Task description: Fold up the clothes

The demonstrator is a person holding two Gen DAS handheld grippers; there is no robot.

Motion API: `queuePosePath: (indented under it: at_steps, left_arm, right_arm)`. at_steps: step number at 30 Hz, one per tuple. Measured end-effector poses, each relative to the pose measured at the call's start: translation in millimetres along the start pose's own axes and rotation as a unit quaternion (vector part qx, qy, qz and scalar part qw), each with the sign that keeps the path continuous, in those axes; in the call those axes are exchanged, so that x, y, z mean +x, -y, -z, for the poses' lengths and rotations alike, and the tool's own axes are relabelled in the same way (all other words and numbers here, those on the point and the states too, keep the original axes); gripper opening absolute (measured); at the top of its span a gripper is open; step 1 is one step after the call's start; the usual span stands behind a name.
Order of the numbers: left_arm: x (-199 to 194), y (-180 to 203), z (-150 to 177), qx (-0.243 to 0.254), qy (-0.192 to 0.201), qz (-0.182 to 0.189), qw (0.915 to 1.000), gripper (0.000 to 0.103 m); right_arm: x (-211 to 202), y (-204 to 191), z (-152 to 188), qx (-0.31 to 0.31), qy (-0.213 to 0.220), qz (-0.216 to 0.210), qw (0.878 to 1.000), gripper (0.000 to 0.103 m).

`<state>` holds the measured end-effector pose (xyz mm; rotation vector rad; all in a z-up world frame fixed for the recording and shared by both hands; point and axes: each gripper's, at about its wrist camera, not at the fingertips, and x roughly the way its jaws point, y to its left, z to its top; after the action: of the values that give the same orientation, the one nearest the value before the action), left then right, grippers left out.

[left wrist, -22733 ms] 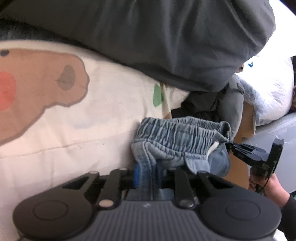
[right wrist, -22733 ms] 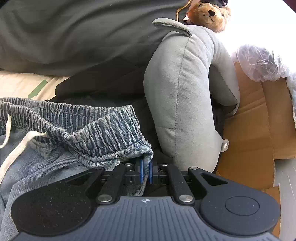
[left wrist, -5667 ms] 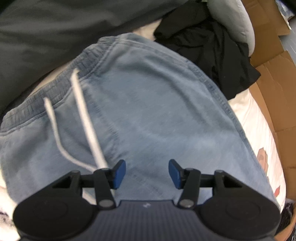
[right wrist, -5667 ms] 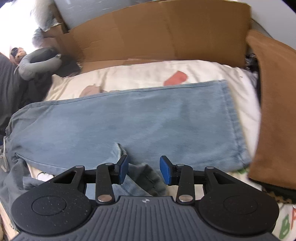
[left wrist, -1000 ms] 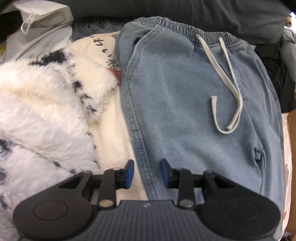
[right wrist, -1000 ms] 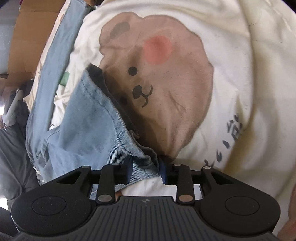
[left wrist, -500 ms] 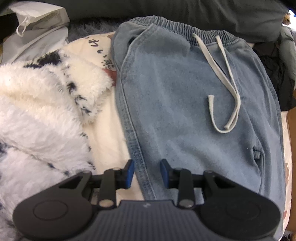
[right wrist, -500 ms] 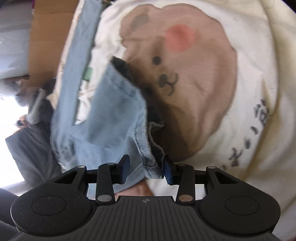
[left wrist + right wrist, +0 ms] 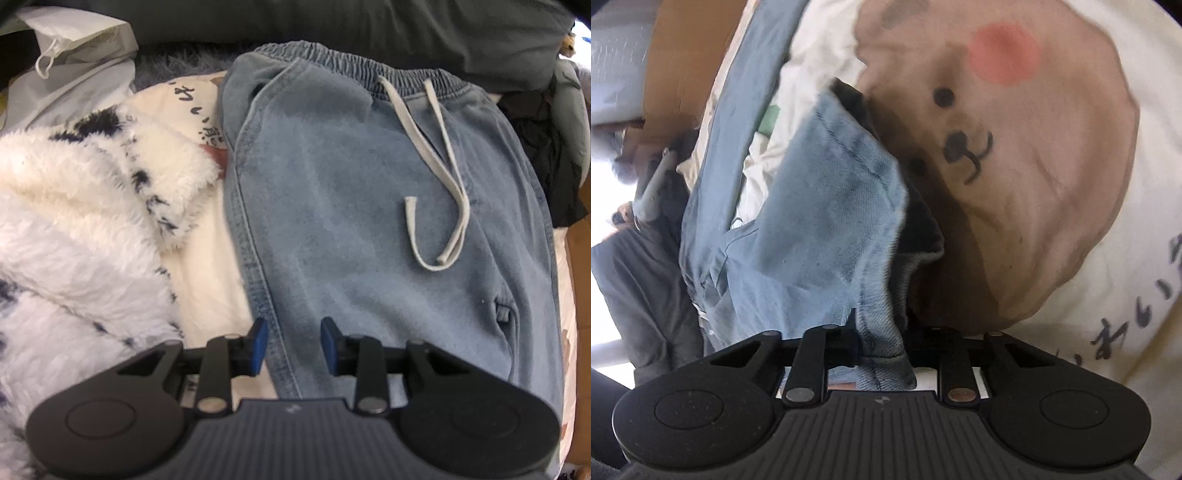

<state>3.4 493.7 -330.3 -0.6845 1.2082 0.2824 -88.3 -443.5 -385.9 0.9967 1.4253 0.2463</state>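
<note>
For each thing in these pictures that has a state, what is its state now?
Light blue denim trousers: waist spread flat on the bedding, hem end lifted.
White drawstring: untied, lying loose.
Left gripper: open, astride the trousers' side seam.
Right gripper: jaws closing, trouser hem between them.

The left gripper point(image 9: 294, 345) points steeply down, fingers point(image 9: 258, 341) parted (nothing pinched). The right gripper point(image 9: 882, 345) is closing on cloth.
</note>
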Motion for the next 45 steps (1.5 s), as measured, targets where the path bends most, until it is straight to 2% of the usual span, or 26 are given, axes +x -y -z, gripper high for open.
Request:
queuePosePath:
  at_steps: [5, 11, 19, 22, 25, 29, 31, 34, 39, 41, 45]
  left_arm:
    - [1.5, -5.9, -0.7, -0.012, 0.006, 0.013, 0.9998, 0.033]
    - [2.4, -10.7, 4.2, -0.045, 0.015, 0.066, 0.9967, 0.040]
    - [9.5, -22.0, 6.2, -0.079, 0.018, 0.097, 0.9920, 0.041]
    - [4.7, -22.6, 9.5, -0.073, 0.013, 0.089, 0.9933, 0.040]
    - [-2.6, -29.9, 13.6, -0.074, 0.015, 0.098, 0.9923, 0.040]
    - [3.0, -31.9, 14.4, -0.063, 0.011, 0.092, 0.9937, 0.040]
    - [-0.8, -27.9, 17.5, -0.045, 0.010, 0.076, 0.9961, 0.027]
    - [-4.9, -25.3, 22.0, -0.027, 0.010, 0.059, 0.9978, 0.028]
    - [16.6, -28.0, 15.5, -0.047, 0.005, 0.046, 0.9978, 0.031]
    - [21.3, -27.1, 11.9, -0.058, 0.012, 0.048, 0.9971, 0.035]
    - [25.3, -30.2, 2.4, -0.087, 0.036, 0.059, 0.9938, 0.035]
  right_arm:
    - [-29.6, -29.3, -2.2, 0.012, 0.016, -0.015, 1.000, 0.018]
    - [-56.6, -60.9, -1.1, -0.002, 0.016, 0.016, 1.000, 0.015]
    - [-88.6, -69.0, -5.1, -0.017, 0.034, 0.026, 0.999, 0.009]
    - [-92.0, -78.8, -6.8, -0.033, 0.032, 0.038, 0.998, 0.009]
    - [-92.2, -87.4, -6.7, -0.045, 0.033, 0.046, 0.997, 0.009]
    - [-91.0, -91.5, -7.1, -0.050, 0.037, 0.054, 0.997, 0.009]
    - [-90.3, -92.5, -7.2, -0.054, 0.037, 0.062, 0.996, 0.009]
    - [-93.7, -95.6, -6.5, -0.062, 0.041, 0.069, 0.995, 0.009]
    - [-93.5, -95.8, -7.8, -0.061, 0.041, 0.072, 0.995, 0.009]
    - [-92.6, -95.8, -7.9, -0.064, 0.037, 0.076, 0.994, 0.009]
    - [-94.9, -95.5, -7.0, -0.064, 0.038, 0.078, 0.994, 0.009]
